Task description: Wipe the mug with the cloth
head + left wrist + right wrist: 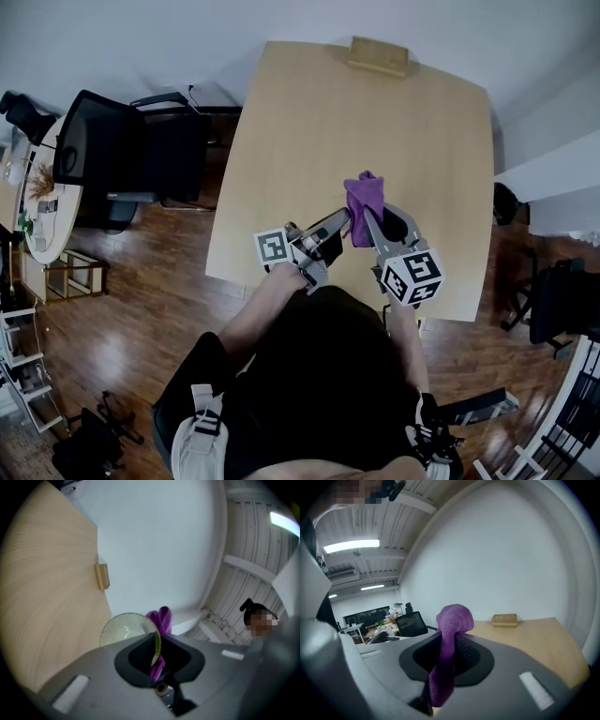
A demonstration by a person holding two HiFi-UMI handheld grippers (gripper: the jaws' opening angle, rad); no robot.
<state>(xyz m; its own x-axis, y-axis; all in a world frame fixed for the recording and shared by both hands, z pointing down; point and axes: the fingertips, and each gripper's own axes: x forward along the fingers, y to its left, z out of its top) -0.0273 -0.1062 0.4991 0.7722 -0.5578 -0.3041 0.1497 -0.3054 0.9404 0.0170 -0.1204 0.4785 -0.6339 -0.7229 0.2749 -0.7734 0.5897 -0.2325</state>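
From the head view, my left gripper point(337, 225) and right gripper point(373, 229) meet almost tip to tip over the near part of the table point(375, 122), with the purple cloth point(364, 195) bunched just beyond both sets of fingers; clear glass is hard to pick out here. In the left gripper view my fingers are nearly closed on the thin wall of the mug point(125, 628), its rim running between them, its bowl off to their left and the cloth just behind. I judge it hard, slick and breakable, so a firm hold at the rim suits it. In the right gripper view my fingers pinch the cloth mid-length, its soft end standing above them; limp and light, it should fold around the glass
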